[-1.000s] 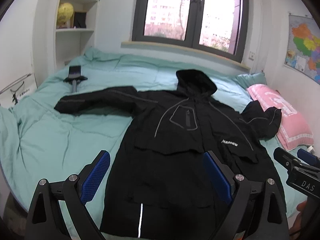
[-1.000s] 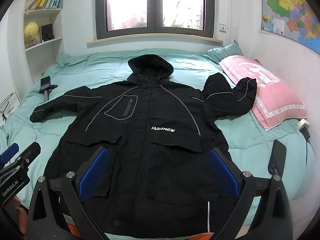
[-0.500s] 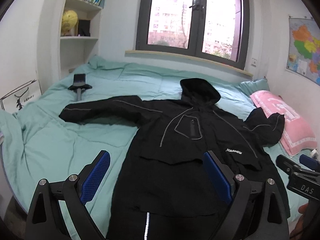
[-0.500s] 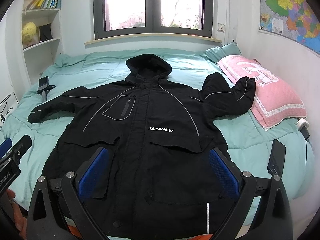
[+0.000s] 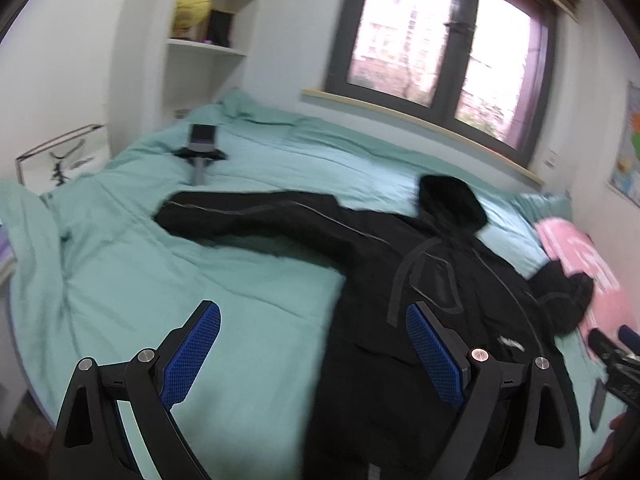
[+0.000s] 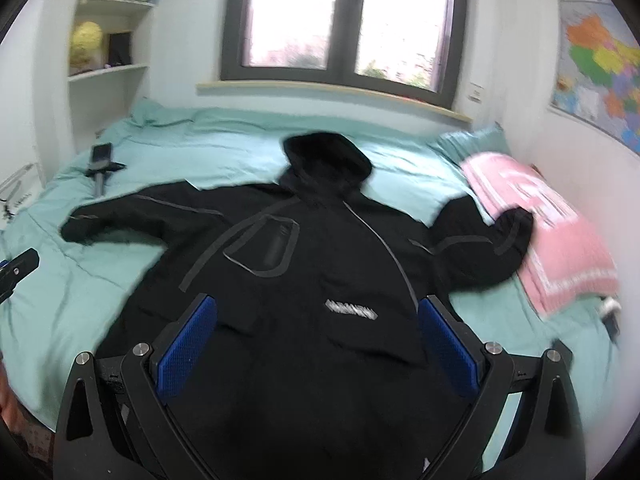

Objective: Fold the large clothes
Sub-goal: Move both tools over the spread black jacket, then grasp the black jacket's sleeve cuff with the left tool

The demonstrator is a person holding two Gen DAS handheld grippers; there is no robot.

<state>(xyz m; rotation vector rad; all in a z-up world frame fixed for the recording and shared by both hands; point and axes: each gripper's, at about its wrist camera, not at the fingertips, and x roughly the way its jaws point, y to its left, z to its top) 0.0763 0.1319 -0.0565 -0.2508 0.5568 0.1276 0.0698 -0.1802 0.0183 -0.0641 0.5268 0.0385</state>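
swinging left now, the left gripper (image 5: pixel 313 354) has turned off the coat's middle toward its outstretched sleeve, jaws wide and holding nothing. the black jacket (image 6: pixel 304 280) lies face up, spread flat on the green bed (image 6: pixel 80 304) (frames blurred). the right gripper (image 6: pixel 318 344) has moved nearer over the chest, jaws apart too, empty.

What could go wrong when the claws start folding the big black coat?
The phone stand lies on the bed near the coat's long sleeve; a swung sleeve might knock it. The other sleeve rests partly on the pink pillow, so pulling it could drag the pillow. Both claws are open, holding nothing yet.
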